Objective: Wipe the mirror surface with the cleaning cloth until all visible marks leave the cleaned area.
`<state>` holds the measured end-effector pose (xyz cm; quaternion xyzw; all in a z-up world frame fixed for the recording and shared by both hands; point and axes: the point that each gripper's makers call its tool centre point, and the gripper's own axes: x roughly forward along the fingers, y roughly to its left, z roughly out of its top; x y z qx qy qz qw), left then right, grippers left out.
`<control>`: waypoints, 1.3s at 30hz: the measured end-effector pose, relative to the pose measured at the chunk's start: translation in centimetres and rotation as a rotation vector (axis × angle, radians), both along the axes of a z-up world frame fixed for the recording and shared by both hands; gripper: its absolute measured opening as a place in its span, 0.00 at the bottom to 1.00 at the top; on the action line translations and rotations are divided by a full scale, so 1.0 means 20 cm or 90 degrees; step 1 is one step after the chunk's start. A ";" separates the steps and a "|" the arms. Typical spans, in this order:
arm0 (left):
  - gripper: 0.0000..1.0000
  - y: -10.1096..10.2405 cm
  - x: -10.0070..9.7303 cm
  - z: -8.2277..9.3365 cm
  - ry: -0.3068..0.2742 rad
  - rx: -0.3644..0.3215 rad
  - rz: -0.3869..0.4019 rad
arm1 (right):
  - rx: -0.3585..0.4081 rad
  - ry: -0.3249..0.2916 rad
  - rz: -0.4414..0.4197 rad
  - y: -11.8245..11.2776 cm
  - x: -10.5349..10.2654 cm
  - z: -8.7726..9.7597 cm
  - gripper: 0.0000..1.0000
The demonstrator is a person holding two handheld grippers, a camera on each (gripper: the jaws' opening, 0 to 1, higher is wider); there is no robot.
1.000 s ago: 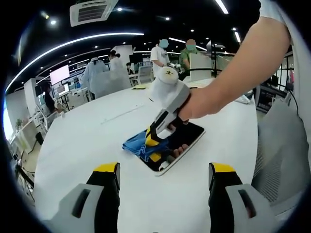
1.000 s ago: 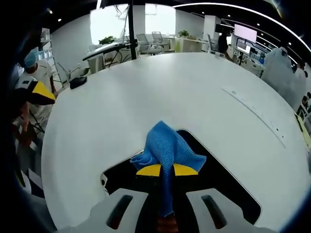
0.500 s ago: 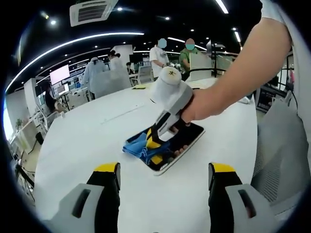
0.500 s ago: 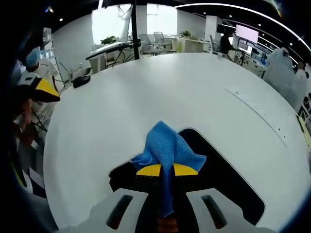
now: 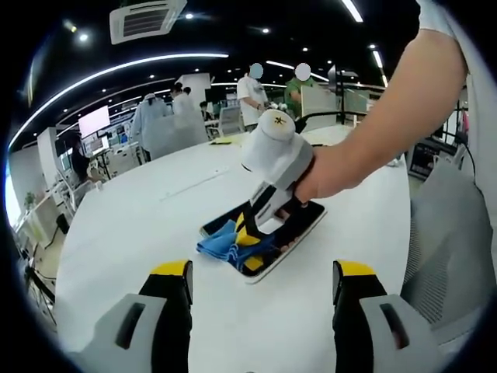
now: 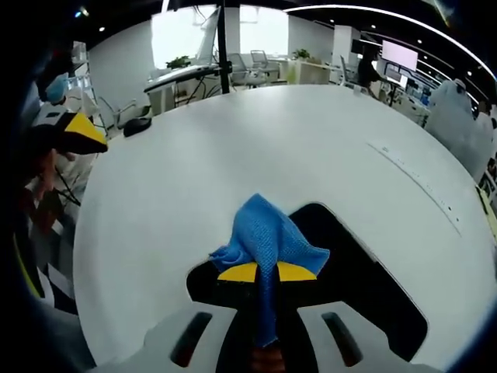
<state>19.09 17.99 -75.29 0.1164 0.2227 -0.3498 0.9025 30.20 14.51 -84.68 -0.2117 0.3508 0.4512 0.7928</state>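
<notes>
Nearest in the left gripper view, the left gripper (image 5: pixel 262 291) hovers over bare white desk (image 5: pixel 116 233), its yellow-tipped jaws spread wide with nothing between them. Just beyond, the mirror (image 5: pixel 299 225) lies flat on the desk, a dark rectangular slab with a pale edge. On its near-left end sits the blue cleaning cloth (image 5: pixel 221 242), bunched and spilling a little past the mirror's edge onto the desk. The right gripper (image 5: pixel 250 235) comes down from the right, a person's hand (image 5: pixel 322 175) round its white handle, jaws closed on the cloth and pressing it to the mirror.

In the right gripper view, the right gripper (image 6: pixel 259 272) has its jaws pinched tight on the cloth (image 6: pixel 268 235), which rises in a peak between the yellow tips. The mirror (image 6: pixel 357 264) spreads dark beneath and to the right. Far left, a yellow jaw tip of the left gripper (image 6: pixel 78 132) pokes in. Beyond the desk (image 6: pixel 256 140): office chairs (image 6: pixel 241 66), and people (image 5: pixel 159 116) in white standing far off.
</notes>
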 end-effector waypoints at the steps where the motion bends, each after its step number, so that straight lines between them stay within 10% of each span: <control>1: 0.73 0.00 0.00 0.00 0.002 0.001 0.000 | 0.000 0.000 0.001 0.00 0.00 0.00 0.02; 39: 0.73 -0.02 -0.03 -0.01 0.010 -0.005 0.001 | 0.022 -0.004 0.016 0.03 -0.18 0.00 0.02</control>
